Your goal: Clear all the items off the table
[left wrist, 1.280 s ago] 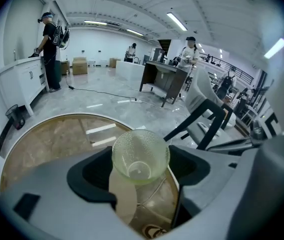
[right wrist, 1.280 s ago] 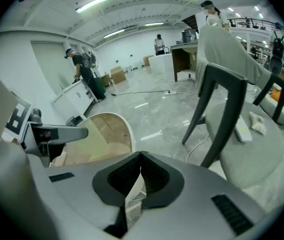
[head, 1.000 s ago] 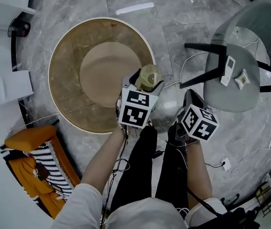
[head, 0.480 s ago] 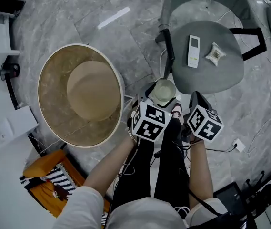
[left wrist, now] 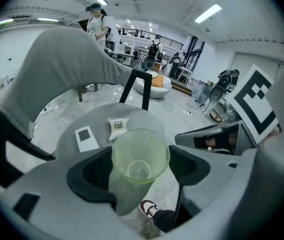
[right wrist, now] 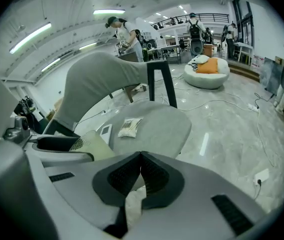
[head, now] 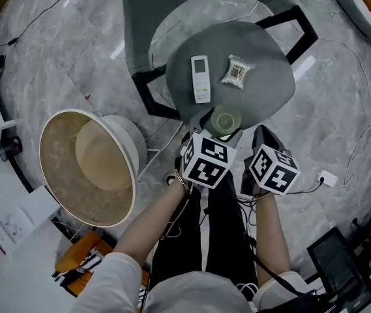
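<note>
empty cup (head: pixel 225 120) has moved to the chair (head: pixel 267 77), in left gripper (left wrist: pixel 140 171).

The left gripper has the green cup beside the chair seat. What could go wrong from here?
1. The left gripper pinches the green cup by its sides only; the thin-looking plastic might buckle or slip.
2. A remote and a packet lie on the chair seat; setting the cup there might knock one off.
3. A plug and cable lie on the floor near the person's feet and could snag a step.
</note>
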